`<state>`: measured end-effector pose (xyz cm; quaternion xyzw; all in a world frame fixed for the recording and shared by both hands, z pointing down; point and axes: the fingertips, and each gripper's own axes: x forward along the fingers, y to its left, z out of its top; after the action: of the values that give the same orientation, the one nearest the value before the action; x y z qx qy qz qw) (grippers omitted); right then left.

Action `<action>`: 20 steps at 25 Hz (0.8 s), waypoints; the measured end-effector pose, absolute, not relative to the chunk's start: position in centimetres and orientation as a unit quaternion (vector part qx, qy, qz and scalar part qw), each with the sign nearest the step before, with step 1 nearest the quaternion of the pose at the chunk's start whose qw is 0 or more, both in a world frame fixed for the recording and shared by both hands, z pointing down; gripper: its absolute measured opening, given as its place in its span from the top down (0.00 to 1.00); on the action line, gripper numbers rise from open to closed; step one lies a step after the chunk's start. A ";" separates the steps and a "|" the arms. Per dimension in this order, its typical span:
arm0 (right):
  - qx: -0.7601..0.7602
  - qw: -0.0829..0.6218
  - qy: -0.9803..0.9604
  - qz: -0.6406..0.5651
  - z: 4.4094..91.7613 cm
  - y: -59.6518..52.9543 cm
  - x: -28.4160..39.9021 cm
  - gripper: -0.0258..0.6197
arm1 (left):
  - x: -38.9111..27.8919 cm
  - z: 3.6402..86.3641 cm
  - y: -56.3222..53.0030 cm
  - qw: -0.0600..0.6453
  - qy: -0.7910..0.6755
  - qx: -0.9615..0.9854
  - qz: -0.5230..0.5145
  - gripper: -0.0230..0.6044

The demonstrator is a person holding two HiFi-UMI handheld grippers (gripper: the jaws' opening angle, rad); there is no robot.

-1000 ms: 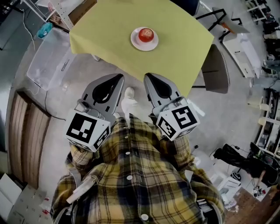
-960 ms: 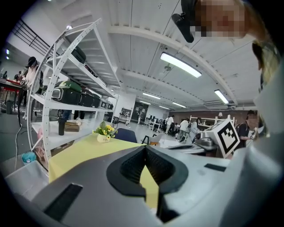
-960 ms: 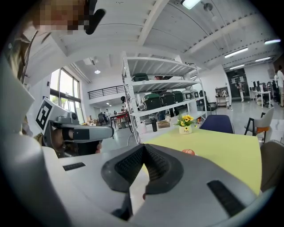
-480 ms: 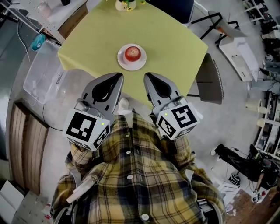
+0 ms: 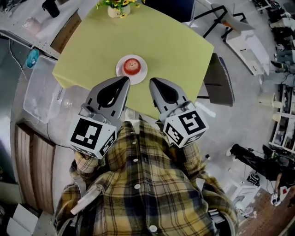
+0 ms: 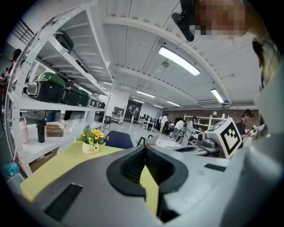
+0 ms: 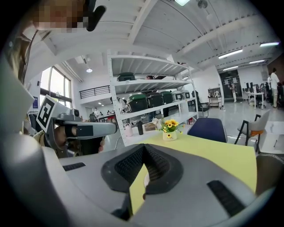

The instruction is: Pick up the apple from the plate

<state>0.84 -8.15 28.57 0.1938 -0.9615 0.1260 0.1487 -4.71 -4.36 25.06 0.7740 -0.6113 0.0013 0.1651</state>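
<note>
A red apple (image 5: 132, 66) sits on a small white plate (image 5: 140, 73) near the front edge of a yellow-green table (image 5: 175, 50). My left gripper (image 5: 125, 79) is shut and empty, its tip just short of the plate's near rim. The right gripper (image 5: 152, 81) is also shut and empty, its tip over the table's front edge, right of the plate. In the left gripper view the jaws (image 6: 144, 149) meet at their tips, with only yellow tabletop behind them. The right gripper view shows the same closed jaws (image 7: 144, 146). The apple is hidden in both gripper views.
A pot of yellow flowers (image 5: 115, 8) stands at the table's far side. A grey chair (image 5: 219, 78) is at the right side of the table and a blue chair (image 7: 207, 129) at the far side. A clear plastic bin (image 5: 39, 92) lies on the floor at left, below white shelving (image 6: 57, 80).
The person has stepped toward the table: plate and apple have slid down the head view toward both grippers, whose tips now reach the table's front edge. Both jaws stayed shut.
</note>
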 end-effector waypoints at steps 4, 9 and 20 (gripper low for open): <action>0.226 0.144 -0.954 0.133 28.4 -10.5 -1.1 0.97 | -6.5 24.9 -7.2 0.164 -0.582 0.796 0.012 0.95; 0.274 0.142 -0.940 0.145 28.7 -13.3 -3.8 0.97 | -9.0 25.8 -10.4 0.172 -0.531 0.829 0.028 0.95; 0.407 0.129 -0.886 0.179 29.8 -18.6 -5.5 0.97 | -11.4 27.8 -15.7 0.192 -0.401 0.893 0.069 0.95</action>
<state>-5.53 -18.65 29.79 0.4068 -0.8865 0.1786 0.1294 -11.38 -15.72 27.78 0.8931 -0.4008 0.0690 0.1924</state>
